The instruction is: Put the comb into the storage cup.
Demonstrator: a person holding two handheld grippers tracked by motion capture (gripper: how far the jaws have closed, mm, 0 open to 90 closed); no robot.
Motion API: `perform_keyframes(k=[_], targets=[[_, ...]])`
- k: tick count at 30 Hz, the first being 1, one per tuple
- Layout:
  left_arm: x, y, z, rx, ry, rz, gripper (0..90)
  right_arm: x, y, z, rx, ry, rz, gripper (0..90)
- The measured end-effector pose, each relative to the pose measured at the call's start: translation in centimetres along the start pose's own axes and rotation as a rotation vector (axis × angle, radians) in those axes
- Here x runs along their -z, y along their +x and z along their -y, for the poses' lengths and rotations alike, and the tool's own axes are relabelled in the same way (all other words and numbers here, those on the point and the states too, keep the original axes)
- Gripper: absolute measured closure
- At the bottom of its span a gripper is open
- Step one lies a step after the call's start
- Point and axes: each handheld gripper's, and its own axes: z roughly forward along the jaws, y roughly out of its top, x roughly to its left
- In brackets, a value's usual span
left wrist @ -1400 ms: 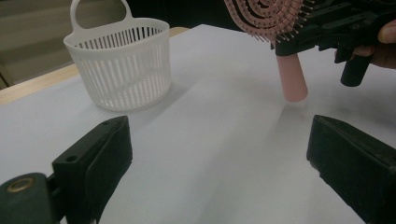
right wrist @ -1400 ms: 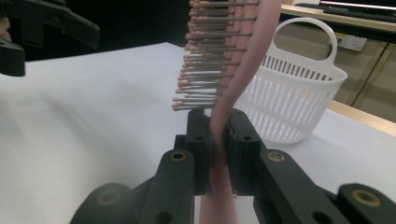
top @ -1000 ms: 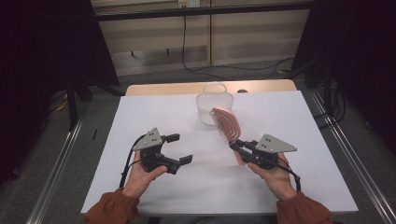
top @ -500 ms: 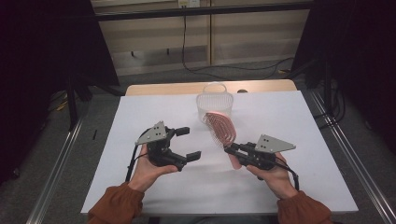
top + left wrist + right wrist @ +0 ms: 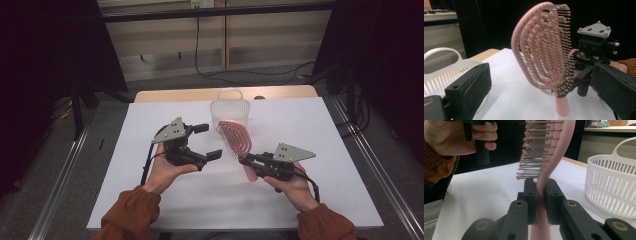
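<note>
No readable brand, label or writing on any item. White slotted plastic basket with a loop handle (image 5: 229, 111) stands at 12 o'clock on the white table top (image 5: 150, 120), upright; I cannot tell whether anything lies inside, though the slats seen from the right gripper view (image 5: 614, 187) show nothing behind them.

Pink vented plastic hairbrush with ball-tipped bristles (image 5: 235, 140) is held up off the table at centre, just at 6 o'clock of the basket, head raised and tilted, bristles facing 9 o'clock toward the left gripper (image 5: 207, 141).

Right gripper (image 5: 243, 161), at 4 o'clock: jaws clamped on the brush handle just below the head (image 5: 540, 195).

Left gripper, at 8 o'clock: jaws wide apart, gripping nothing; the brush head (image 5: 541, 47) stands ahead of them, apart from both pads.
</note>
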Motion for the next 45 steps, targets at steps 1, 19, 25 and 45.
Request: perform_keyframes(k=[1, 19, 25, 45], targets=[[-0.2, 0.1, -0.1, -0.005, -0.003, 0.009, 3.2, -0.1, 0.0, 0.0, -0.006, -0.001, -0.012, 82.0], [-1.2, 0.2, -0.6, -0.009, 0.016, 0.074, 5.1, -0.8, 0.4, 0.1, -0.001, 0.009, -0.088, 82.0], [-1.3, 0.2, -0.4, -0.01, 0.028, 0.101, 7.7, -1.0, 0.7, 0.1, 0.011, 0.021, -0.136, 82.0], [-1.9, 0.1, 0.1, -0.013, 0.041, 0.251, 38.6, -1.5, 0.9, 0.3, -0.005, 0.015, -0.203, 81.9]])
